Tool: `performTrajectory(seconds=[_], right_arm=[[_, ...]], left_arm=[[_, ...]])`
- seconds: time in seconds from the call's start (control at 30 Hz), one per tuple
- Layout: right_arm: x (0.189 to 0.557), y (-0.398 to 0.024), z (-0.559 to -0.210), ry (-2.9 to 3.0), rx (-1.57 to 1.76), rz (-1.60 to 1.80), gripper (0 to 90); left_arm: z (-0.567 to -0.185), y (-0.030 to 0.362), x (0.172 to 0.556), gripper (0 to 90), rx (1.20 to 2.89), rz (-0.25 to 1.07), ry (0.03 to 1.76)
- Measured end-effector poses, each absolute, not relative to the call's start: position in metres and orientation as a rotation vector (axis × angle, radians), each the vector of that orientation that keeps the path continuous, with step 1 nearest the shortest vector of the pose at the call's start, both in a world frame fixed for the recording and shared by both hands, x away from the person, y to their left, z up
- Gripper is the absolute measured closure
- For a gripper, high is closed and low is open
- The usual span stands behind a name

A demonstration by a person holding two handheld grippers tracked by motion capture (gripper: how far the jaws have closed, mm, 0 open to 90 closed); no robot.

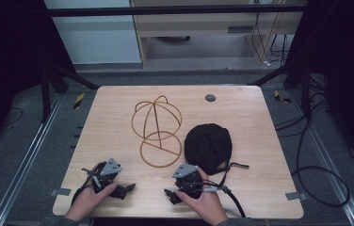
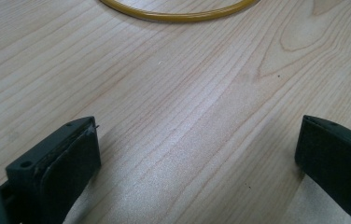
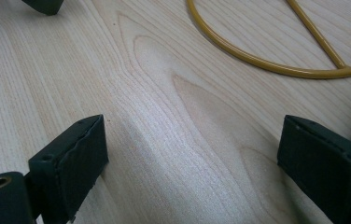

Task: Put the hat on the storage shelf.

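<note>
We see the left hand-held gripper (image 1: 127,189) and right hand-held gripper (image 1: 169,195) resting low on the wooden table (image 1: 118,141), both with jaws spread wide and holding nothing. A yellow wire cap frame (image 1: 156,129) lies mid-table; a black cap (image 1: 208,147) lies just beside it. We read no writing.

pale wood-grain table (image 1: 241,108), yellow-gold wire frame (image 1: 156,133), black cap (image 1: 208,147) (gripper jaws black too).
</note>
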State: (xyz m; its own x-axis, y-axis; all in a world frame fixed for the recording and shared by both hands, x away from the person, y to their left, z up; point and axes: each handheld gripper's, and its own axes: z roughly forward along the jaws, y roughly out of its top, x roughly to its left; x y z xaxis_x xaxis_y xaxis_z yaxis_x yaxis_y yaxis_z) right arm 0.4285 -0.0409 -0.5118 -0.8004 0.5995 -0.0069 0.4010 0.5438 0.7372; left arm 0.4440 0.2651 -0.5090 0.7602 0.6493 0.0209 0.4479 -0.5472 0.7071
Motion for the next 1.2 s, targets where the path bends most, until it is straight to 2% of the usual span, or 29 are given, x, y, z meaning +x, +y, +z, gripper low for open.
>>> performTrajectory(seconds=[0.47, 0.63, 1.0, 1.2], right_arm=[[0.427, -0.042, -0.511, 2.522, 0.844, 1.093, 9.0], [0.424, -0.05, -0.499, 2.471, 0.832, 1.049, 10.7], [0.416, -0.107, -0.47, 2.281, 0.919, 1.014, 10.6], [0.414, -0.137, -0.467, 2.216, 0.992, 0.985, 10.6]], left_arm=[[-0.509, 0.265, 0.444, 0.0, 2.244, 0.365, 0.816], [-0.509, 0.265, 0.444, 0.0, 2.244, 0.365, 0.816], [-0.509, 0.265, 0.444, 0.0, 2.244, 0.365, 0.816], [-0.509, 0.265, 0.444, 0.0, 2.24, 0.365, 0.818]])
